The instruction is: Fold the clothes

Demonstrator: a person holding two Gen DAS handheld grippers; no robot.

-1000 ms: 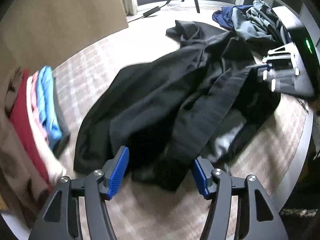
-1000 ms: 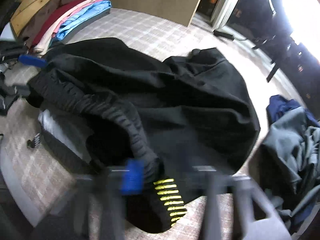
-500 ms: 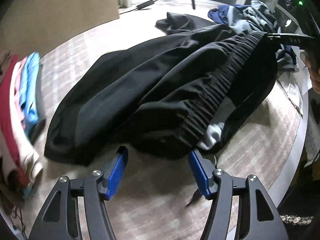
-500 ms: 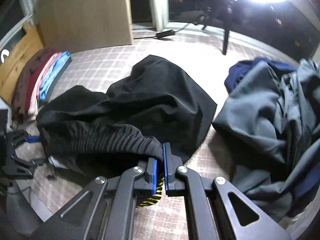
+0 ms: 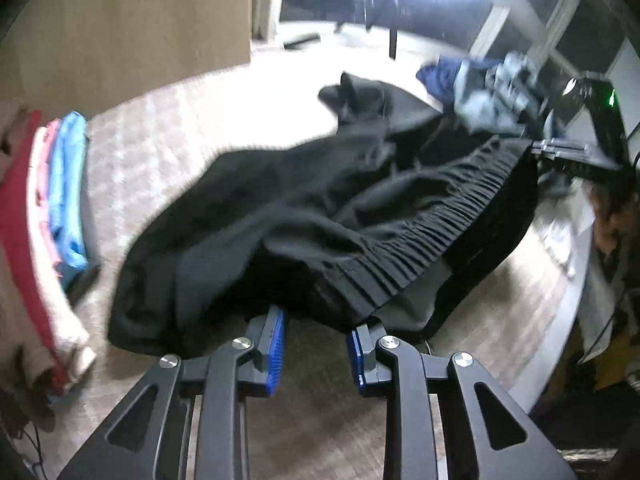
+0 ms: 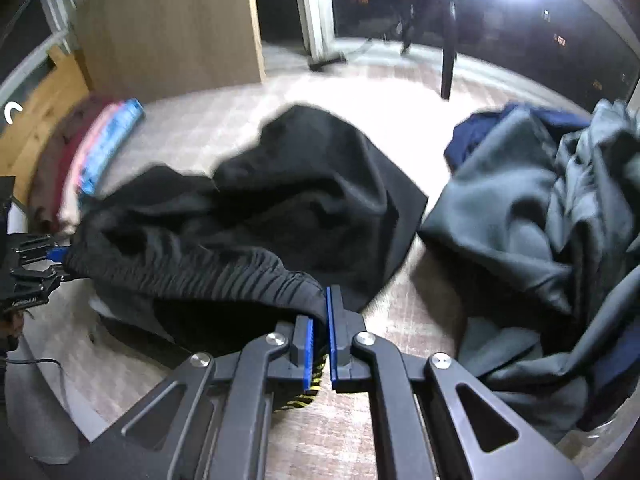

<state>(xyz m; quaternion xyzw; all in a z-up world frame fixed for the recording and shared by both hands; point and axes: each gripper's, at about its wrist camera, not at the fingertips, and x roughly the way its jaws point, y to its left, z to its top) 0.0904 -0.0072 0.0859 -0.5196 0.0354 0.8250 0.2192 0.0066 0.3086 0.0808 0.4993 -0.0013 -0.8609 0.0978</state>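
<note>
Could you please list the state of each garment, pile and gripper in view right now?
Black shorts: unfolded, rumpled on the table, waistband stretched between the two grippers.
Left gripper: closing, waistband edge between its fingers.
Right gripper: shut on the other end of the waistband.
Folded stack: folded, red, pink and blue layers, at the table's edge.
Grey and navy pile: unfolded, heaped beside the shorts.
</note>
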